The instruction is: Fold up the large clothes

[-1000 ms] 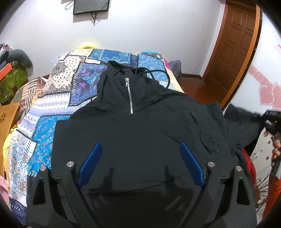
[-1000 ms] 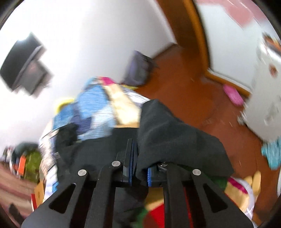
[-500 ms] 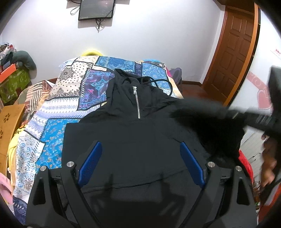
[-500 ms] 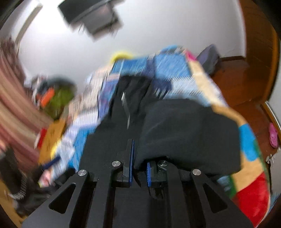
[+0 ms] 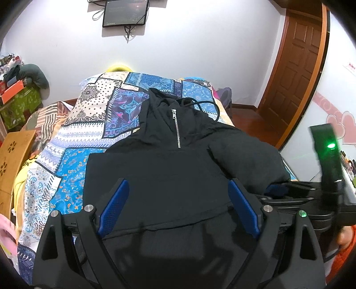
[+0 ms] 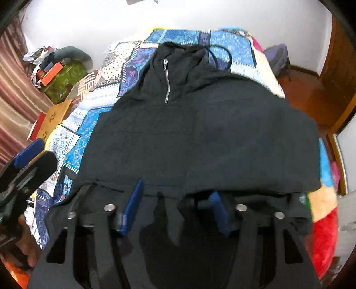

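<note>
Left of the left gripper [image 5: 178, 206], spread wide and empty, stands a green box [image 5: 20, 106]; a monitor [image 5: 125, 13] hangs ahead. Under both grippers the black hoodie [image 5: 173, 160] lies on the quilt [image 5: 95, 115]. Jaws of the right gripper [image 6: 175, 209] have just been opening, sleeve [image 6: 251, 142] released, door [image 5: 296, 66] beyond. No writing is legible.
</note>
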A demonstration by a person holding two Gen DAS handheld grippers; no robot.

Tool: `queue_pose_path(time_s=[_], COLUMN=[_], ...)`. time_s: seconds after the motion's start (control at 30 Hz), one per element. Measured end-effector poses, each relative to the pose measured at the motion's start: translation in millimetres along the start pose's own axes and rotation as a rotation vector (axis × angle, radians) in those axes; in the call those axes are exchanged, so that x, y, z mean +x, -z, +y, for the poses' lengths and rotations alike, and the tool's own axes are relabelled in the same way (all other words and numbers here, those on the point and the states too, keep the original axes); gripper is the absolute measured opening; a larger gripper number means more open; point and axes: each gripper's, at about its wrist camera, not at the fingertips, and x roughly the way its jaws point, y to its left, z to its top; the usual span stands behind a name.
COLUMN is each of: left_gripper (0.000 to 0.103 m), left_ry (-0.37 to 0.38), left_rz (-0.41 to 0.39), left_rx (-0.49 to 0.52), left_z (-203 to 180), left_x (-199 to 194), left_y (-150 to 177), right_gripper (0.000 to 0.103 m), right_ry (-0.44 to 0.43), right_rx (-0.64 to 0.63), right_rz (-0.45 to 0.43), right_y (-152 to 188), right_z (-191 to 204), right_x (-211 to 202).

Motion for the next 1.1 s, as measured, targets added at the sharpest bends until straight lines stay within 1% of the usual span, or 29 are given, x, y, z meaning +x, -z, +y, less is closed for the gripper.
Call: queue_pose_path(time_s=[0.13, 0.27, 0.4, 0.57, 0.7, 0.8, 0.9, 1.0, 1.1], left_gripper=[0.09, 0.091, 0.091, 0.092, 0.092, 0.092, 0.092, 0.092, 0.092], left_ry=[0.001, -0.005, -0.036, -0.027, -0.021, -0.056, -0.061, -0.049, -0.061], left_rz=[-0.007, -0.014, -0.043, -0.039, -0.019, -0.043, -0.058, -0.044, -0.045], left_rx=[0.003, 0.015, 0.041, 0.061, 0.064, 0.062, 0.055, 0.033, 0.03], left_z=[-5.0, -10.5, -17.6, -25.1, -28.7, -31.9, -32.5, -29.2, -27.4], left_x=[-1.3, -2.2, -5.0, 0.9, 13.0, 14.2, 14.7, 19.3, 22.6], left_y=[-1.5, -2.7, -2.7, -5.4, -6.5, -6.3, -7.1, -7.9, -6.6], right_gripper=[0.057, 0.059, 0.069, 0.07, 0.07, 0.07, 0.07, 0.07, 0.07], right_ry=[-0.035, 0.006, 0.031, 0.108, 0.123, 0.104, 0.029, -0.041, -0.074], right_rx=[0.006, 0.055, 0.158, 0.245, 0.348, 0.452, 0.559, 0.605, 0.612], right_rz=[-0.058, -0.158, -0.247, -0.29, -0.266, -0.226, -0.161, -0.076, -0.047], right_y=[0.7, 0.6, -1.1, 2.2, 5.2, 13.8, 23.9, 25.3, 21.6], right_z=[-3.6, -20.3, -52.1, -83.8, -111.0, -135.6, -155.7, -164.6, -167.0], right_x=[-22.4, -49.3, -73.9, -82.3, -70.1, -57.6, -35.4, -12.0, 1.5])
